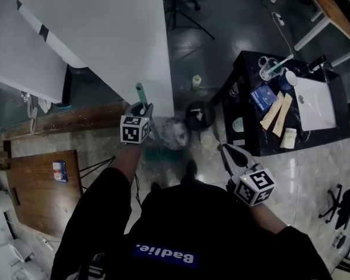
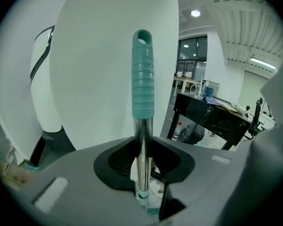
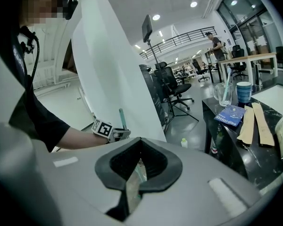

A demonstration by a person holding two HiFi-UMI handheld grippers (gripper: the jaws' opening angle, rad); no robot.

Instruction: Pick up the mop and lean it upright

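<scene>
the left gripper (image 2: 142, 173) is clamping the mop (image 2: 143, 79) by its shiny round metal shaft, below the ribbed teal grip, standing it upright just beside the flat white panel (image 1: 105, 28) edge. the right gripper (image 3: 140, 141) jaws seem to be sitting together, empty. glossy floor (image 1: 189, 63) is lying open toward the black table (image 1: 249, 69).

Blue packet (image 3: 231, 116) on blk table (image 3: 266, 157): "DRIP COFFEE". Blue shirt patch (image 1: 165, 255): white print, upside down, unread.
</scene>
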